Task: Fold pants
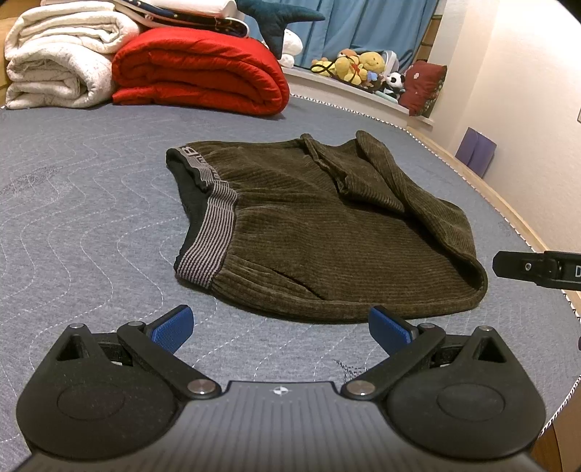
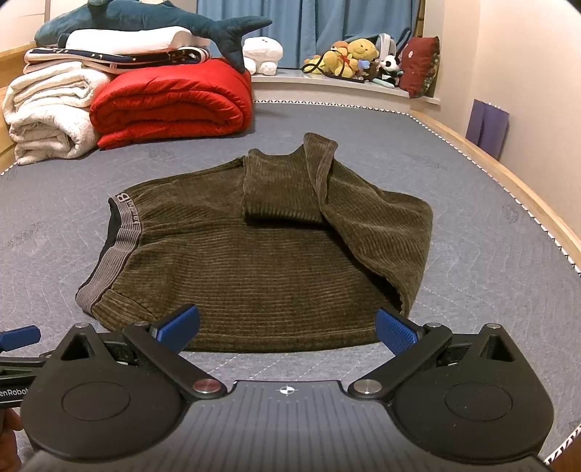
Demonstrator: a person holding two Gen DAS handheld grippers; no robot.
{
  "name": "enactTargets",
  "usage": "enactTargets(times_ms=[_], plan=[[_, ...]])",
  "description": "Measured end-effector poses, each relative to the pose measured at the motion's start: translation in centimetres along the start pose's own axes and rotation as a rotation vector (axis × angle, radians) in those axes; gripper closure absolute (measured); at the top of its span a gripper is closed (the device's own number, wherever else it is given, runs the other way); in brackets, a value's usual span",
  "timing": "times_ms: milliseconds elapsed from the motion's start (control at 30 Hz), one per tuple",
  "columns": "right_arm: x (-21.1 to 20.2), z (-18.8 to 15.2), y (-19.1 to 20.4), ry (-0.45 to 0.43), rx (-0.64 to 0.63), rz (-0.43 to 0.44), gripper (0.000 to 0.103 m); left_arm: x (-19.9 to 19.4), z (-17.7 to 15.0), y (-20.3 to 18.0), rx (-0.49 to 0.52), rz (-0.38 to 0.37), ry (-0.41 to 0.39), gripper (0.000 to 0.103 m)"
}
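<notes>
Grey quilted mattress point(image 1: 90, 188) fills both views. Far end: rolled red quilt point(image 1: 196, 72) beside white blanket point(image 1: 58, 61), plush shark point(image 2: 152, 18) on the stack, soft toys point(image 2: 348, 58) on the sill. Brown corduroy pants point(image 2: 254, 247) lie mid-mattress, folded over, striped waistband point(image 2: 105, 261) on the left, leg ends doubled back on top. Left gripper point(image 1: 281, 326) jaws wide open, nothing between, just short of the pants' near edge. Right gripper point(image 2: 288, 326) also wide open, empty, over the near hem.
</notes>
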State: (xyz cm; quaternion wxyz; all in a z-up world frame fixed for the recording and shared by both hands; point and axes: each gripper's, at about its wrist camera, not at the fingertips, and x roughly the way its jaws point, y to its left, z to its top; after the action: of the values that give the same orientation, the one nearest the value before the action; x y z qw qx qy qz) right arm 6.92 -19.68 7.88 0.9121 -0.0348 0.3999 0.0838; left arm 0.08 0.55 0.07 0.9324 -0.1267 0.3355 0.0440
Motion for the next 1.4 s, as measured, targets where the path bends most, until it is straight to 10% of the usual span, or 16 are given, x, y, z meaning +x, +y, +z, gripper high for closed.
enactTargets(times_ms=[1400], plan=[[0.62, 0.14, 0.15, 0.016, -0.004, 0.005, 0.001, -0.22, 0.25, 0.05, -0.007, -0.027, 0.051, 0.0]])
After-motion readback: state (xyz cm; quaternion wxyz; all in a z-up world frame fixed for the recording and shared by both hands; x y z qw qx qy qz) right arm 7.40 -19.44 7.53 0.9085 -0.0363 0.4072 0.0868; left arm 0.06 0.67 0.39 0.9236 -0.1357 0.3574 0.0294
